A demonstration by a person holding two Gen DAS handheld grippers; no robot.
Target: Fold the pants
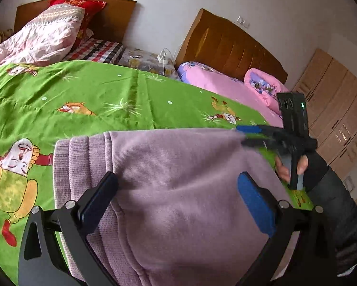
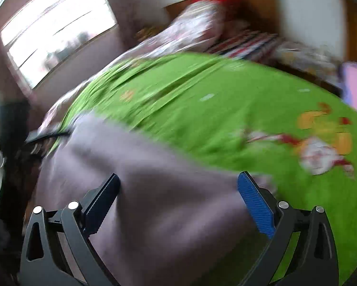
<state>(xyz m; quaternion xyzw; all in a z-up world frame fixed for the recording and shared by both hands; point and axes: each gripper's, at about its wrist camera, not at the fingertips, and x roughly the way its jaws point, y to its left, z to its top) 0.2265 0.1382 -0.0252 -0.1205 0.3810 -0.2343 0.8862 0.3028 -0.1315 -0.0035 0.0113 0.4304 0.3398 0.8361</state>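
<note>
The pants (image 1: 178, 190), a soft lilac knit, lay on the green bedsheet (image 1: 107, 95) of the bed, already doubled into a thick, rounded stack with layered edges showing at the left tool's near-left side. The left tool (image 1: 178, 195) hung just above them with its jaws wide apart and nothing between its pads, the cloth spreading directly ahead of and beneath it, probably so it could press or pick a fresh edge. Ahead and to that tool's right, the right tool (image 1: 246, 137) sat at the far corner of the stack; from there its jaws looked narrow, but blur hid whether they pinched cloth. The right wrist view, badly smeared, showed the right tool's jaws spread wide over the pants with no cloth between them. Being flat on the bed kept the fold from slipping. Further out stood a pink quilt (image 1: 35, 38), a wooden headboard (image 1: 226, 45) and a wardrobe (image 1: 333, 109).
</note>
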